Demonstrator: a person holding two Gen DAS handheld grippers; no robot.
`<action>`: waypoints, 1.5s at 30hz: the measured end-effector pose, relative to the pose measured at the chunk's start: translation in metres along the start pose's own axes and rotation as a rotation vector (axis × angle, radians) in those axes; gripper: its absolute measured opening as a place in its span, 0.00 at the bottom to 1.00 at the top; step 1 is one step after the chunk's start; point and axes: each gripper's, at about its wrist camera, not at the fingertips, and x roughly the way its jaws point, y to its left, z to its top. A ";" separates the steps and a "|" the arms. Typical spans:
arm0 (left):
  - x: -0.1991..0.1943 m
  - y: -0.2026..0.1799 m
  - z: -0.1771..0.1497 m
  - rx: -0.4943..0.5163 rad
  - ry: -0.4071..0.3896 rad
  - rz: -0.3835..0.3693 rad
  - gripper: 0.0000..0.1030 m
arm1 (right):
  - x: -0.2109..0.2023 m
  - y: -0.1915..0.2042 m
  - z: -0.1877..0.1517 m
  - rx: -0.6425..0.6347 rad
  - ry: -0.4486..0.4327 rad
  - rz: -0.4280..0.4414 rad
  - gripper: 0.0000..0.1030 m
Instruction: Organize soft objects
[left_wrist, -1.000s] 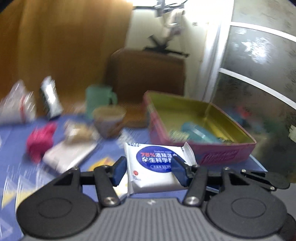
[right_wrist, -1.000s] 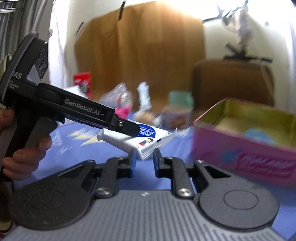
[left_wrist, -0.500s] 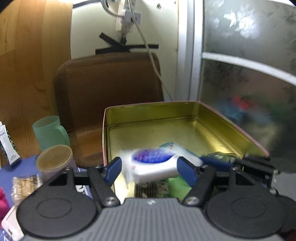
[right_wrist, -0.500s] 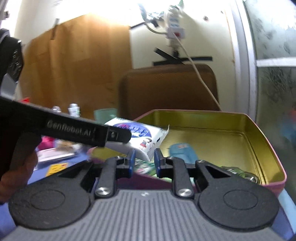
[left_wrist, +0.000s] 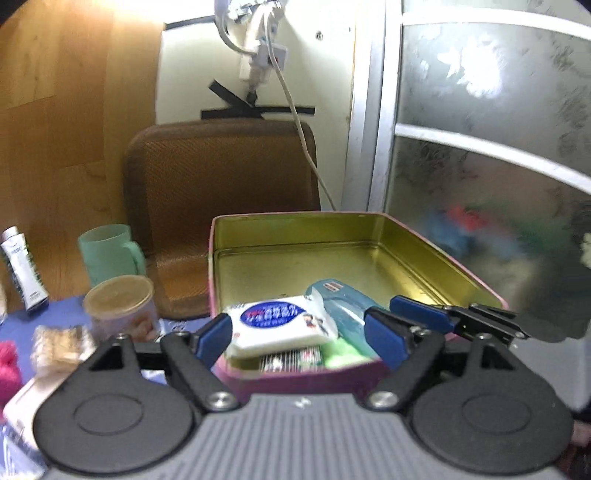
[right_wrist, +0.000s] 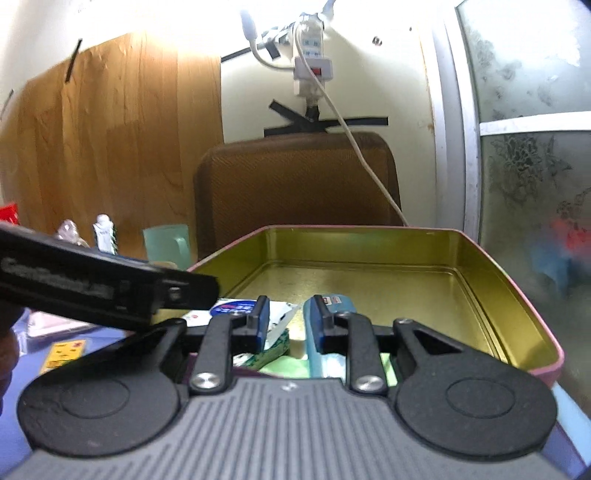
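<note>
A white wet-wipe pack (left_wrist: 277, 324) with a blue oval label lies at the near end of the pink tin (left_wrist: 454, 264) with a gold inside, on top of other soft packs. My left gripper (left_wrist: 297, 338) is open around it, with gaps on both sides. A light-blue pack (left_wrist: 345, 306) lies beside it. In the right wrist view, my right gripper (right_wrist: 285, 325) hovers over the tin's (right_wrist: 517, 295) near end, jaws slightly apart, with the wipe pack's flap (right_wrist: 282, 323) between them. The left gripper's body (right_wrist: 92, 288) crosses that view.
A tan-lidded cup (left_wrist: 120, 308), a green mug (left_wrist: 109, 254), a small tube (left_wrist: 22, 273), a snack bag (left_wrist: 59, 343) and a pink yarn bundle (left_wrist: 7, 365) sit on the blue cloth left of the tin. A brown chair back (left_wrist: 221, 184) stands behind.
Both grippers carried the wipe pack from above the table over into the tin. The left jaws have widened and the pack now rests in the tin.
</note>
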 end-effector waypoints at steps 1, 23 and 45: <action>-0.012 0.005 -0.007 -0.013 -0.008 -0.005 0.83 | -0.005 0.002 -0.001 0.009 -0.007 0.008 0.27; -0.088 0.177 -0.111 -0.315 0.109 0.493 0.82 | 0.111 0.163 0.017 0.064 0.300 0.414 0.72; -0.097 0.186 -0.116 -0.396 0.051 0.452 0.83 | 0.091 0.173 0.011 -0.048 0.280 0.404 0.56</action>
